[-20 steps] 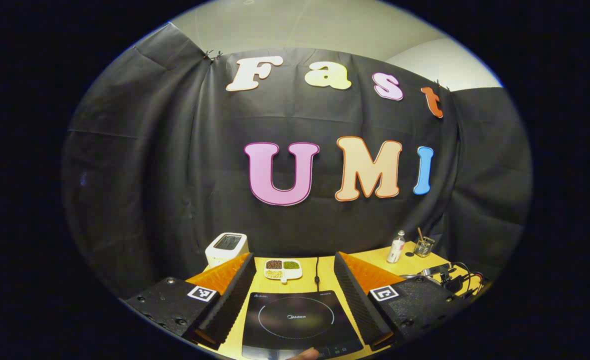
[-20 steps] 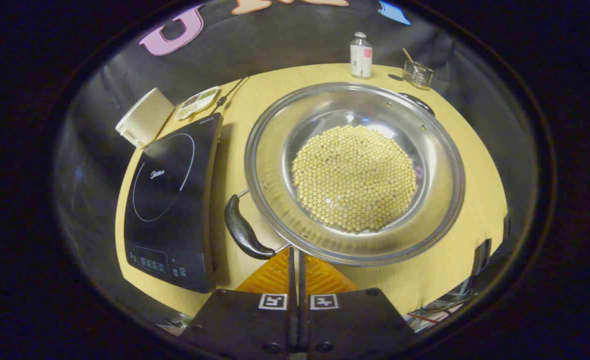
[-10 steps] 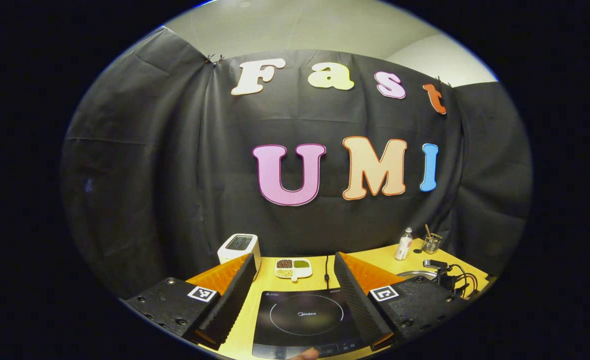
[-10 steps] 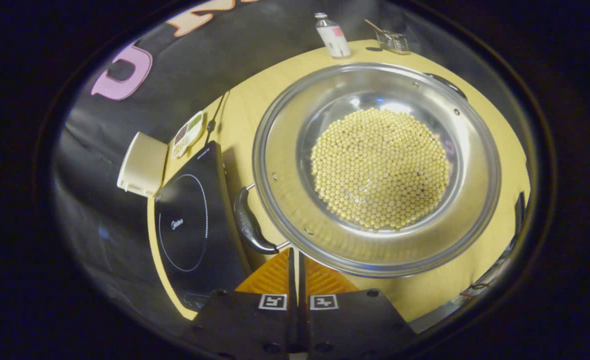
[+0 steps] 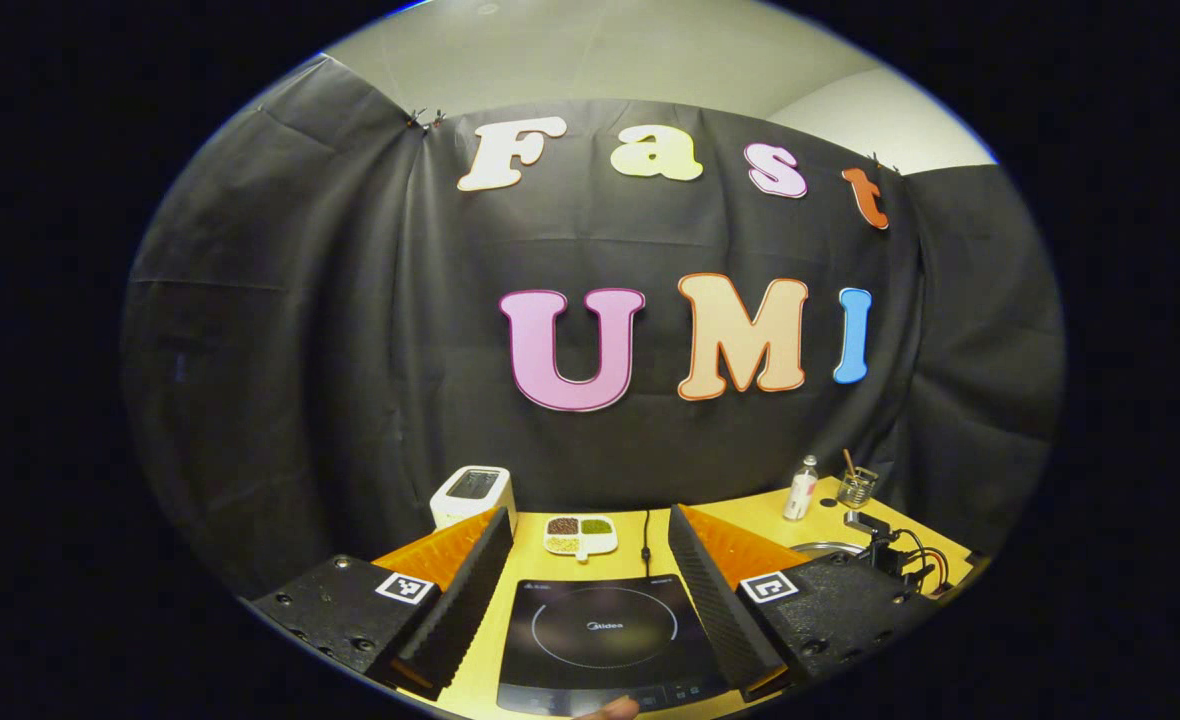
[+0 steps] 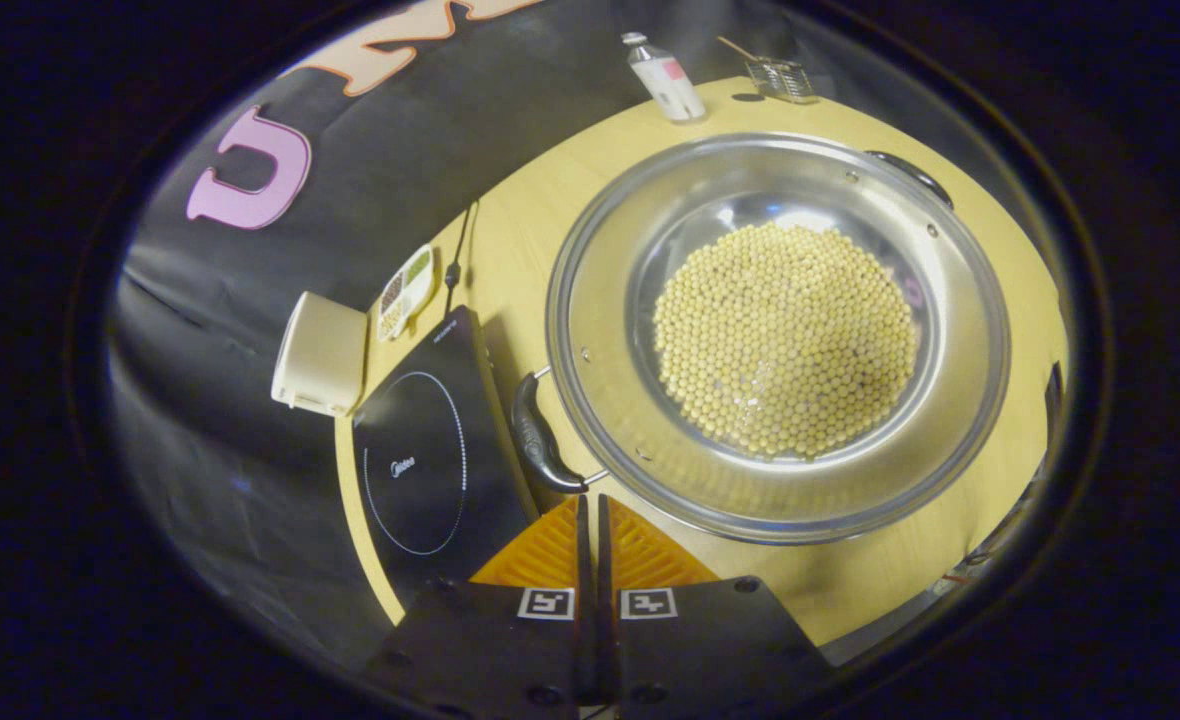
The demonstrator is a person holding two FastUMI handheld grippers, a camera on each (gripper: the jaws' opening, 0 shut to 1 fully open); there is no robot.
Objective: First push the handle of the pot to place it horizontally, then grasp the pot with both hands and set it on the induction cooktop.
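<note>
Two grippers are at work around the pot (image 6: 780, 340), the landmark here. Nearest, the right gripper (image 6: 590, 500) has its fingers pressed together with nothing between them, their tips just beside the pot's near handle (image 6: 540, 447). The left gripper (image 5: 585, 560) is spread wide and holds nothing, well apart from the pot and looking over the cooktop (image 5: 605, 640).

The pot sits on the table (image 6: 520, 220), just to the right of the cooktop (image 6: 430, 450) and not on it. It is a wide, shallow, shiny steel pan with a flat rim and a bed of pale beans (image 6: 785, 340) covering its bottom. A second dark handle (image 6: 910, 172) sits on the far rim.

Loaded so, it probably lifts heavy, and polished steel is slippery; the two handles look the safest holds, with the pot kept level so the beans do not slide. Beyond the pot stand a bottle (image 6: 663, 78) and a glass (image 6: 780, 78).
</note>
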